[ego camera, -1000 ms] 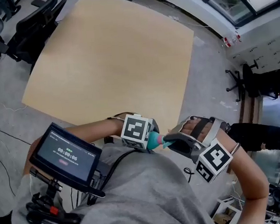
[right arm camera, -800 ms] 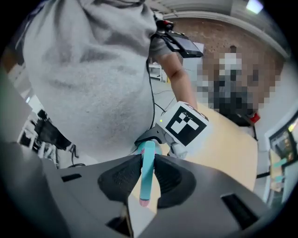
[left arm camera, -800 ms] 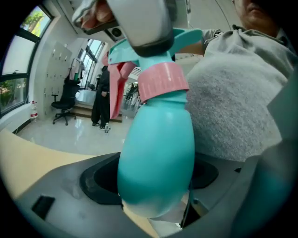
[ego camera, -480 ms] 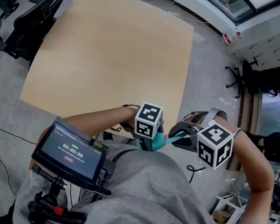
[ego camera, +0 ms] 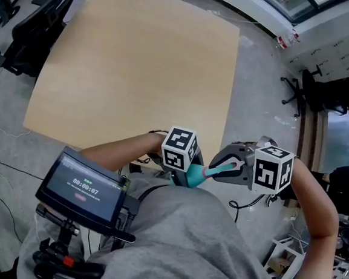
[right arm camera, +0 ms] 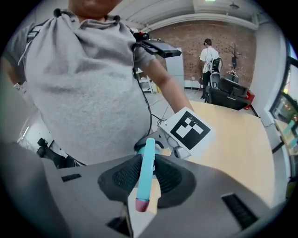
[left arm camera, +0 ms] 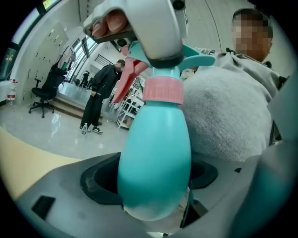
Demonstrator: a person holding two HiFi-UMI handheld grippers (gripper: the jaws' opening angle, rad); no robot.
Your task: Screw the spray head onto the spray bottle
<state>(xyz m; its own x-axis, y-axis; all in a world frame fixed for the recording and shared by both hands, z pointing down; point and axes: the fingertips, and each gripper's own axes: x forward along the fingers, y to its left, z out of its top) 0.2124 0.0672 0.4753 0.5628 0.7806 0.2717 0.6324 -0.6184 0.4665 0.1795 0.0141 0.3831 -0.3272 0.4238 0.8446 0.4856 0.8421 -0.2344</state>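
holds the teal spray bottle [left arm camera: 153, 158] in the left gripper [ego camera: 187, 178], with jaws spread wide and pressed on both sides of the round body. pinches the spray head [right arm camera: 147, 172] in the right gripper [ego camera: 227, 169], with jaws nearly together on its thin teal part. head placed on top of the bottle neck, with pink collar [left arm camera: 163, 90] at the joint. both up in the air near the grey shirt [ego camera: 171, 245], beside the near edge of the wooden table [ego camera: 133, 79], not on it.
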